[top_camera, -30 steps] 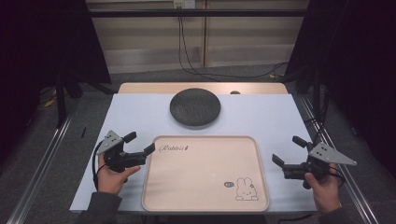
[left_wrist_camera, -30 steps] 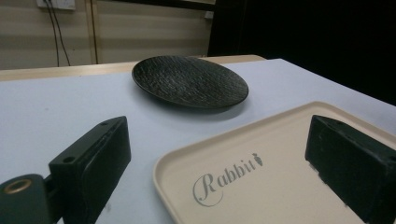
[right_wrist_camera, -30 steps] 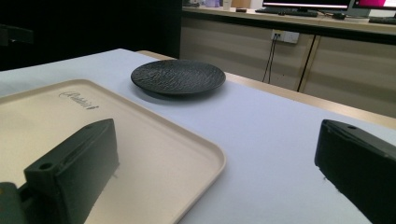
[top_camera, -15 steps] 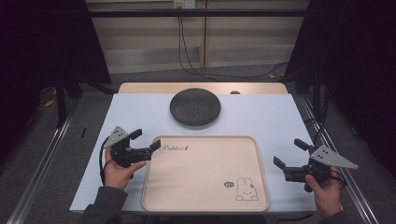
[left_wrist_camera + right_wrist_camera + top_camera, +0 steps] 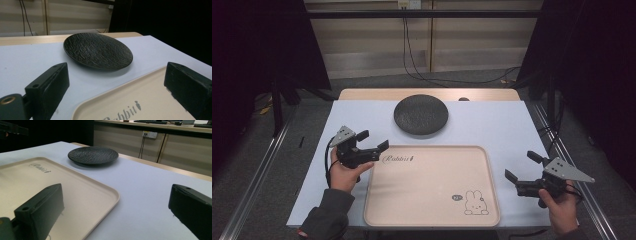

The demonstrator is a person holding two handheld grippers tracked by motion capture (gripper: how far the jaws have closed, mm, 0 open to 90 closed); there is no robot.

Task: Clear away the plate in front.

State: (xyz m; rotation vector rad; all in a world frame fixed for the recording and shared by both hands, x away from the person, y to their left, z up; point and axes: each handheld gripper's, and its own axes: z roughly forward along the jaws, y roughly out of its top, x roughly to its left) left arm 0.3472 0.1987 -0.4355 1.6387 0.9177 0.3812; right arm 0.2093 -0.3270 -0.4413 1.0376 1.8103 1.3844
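both grippers are wide open and holding nothing, left gripper (image 5: pixel 373 141) over the beige tray's (image 5: pixel 432 210) far-left corner, right gripper (image 5: pixel 523 166) near the desk's right edge, black plate (image 5: pixel 420 114) near the far edge

Round black stoneware plate with rough ribbed surface (image 5: pixel 420 115) lies flat toward 12 o'clock on the desk (image 5: pixel 502 125), which has a pale blue-white top. Plate empty, slightly raised rim. Bare light-wood strip (image 5: pixel 362 94) runs along the desk's 12 o'clock edge; a small dark object (image 5: pixel 463 99) sits on it at about 1 o'clock of the plate, too small to identify. Past the desk, black cables (image 5: pixel 412 55) hang from a white wall socket (image 5: pixel 408 4) down beige panelling. Dark curtains (image 5: pixel 257 45) at 9 and 3 o'clock. Grey floor (image 5: pixel 312 115), with a metal rail (image 5: pixel 257 175) at 9 o'clock.
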